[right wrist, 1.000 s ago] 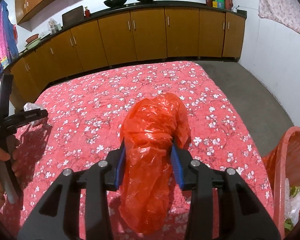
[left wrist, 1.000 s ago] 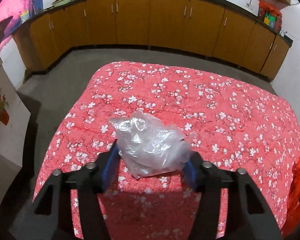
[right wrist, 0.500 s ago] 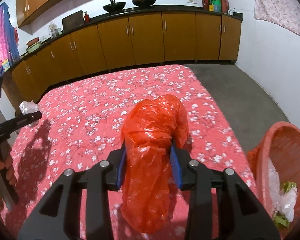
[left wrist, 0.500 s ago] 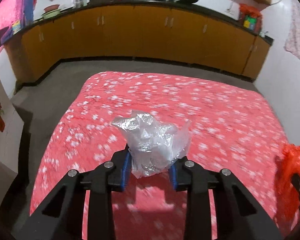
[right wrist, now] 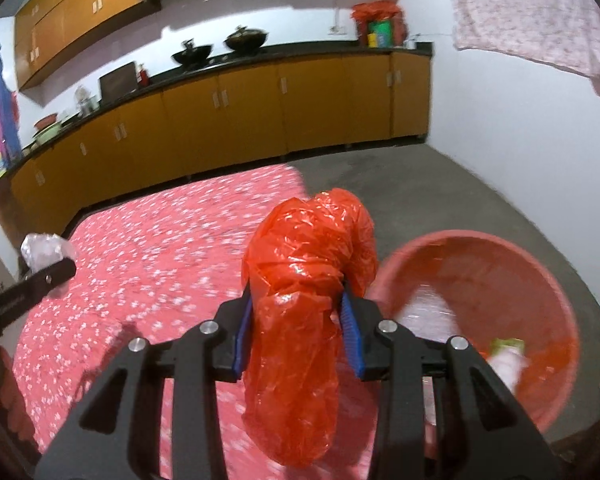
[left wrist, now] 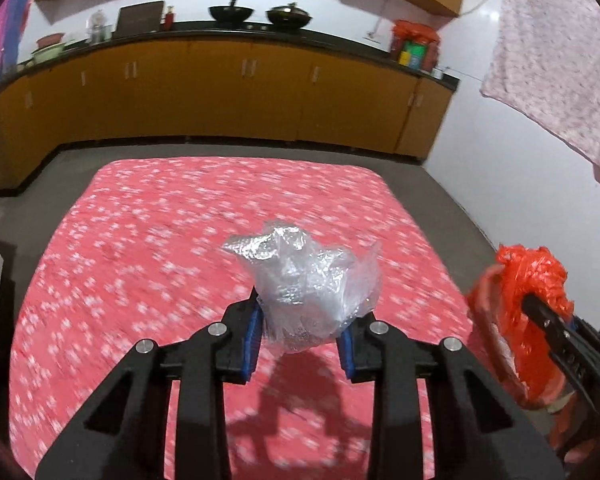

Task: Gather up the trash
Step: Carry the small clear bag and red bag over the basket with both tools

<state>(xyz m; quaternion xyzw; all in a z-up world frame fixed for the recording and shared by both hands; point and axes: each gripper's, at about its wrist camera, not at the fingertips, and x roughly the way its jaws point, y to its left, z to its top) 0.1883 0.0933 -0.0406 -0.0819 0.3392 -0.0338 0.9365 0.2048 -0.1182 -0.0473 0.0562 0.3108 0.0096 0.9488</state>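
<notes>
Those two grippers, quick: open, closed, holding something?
Left gripper: closed on the clear plastic bag.
Right gripper: closed on the red plastic bag.

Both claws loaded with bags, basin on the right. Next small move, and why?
Probably carry the right claw a bit further right, over the red basin, then release. It is shut on the orange bag, which hangs beside the basin's rim, not over it. The left claw, gripping the clear bag, follows.
</notes>
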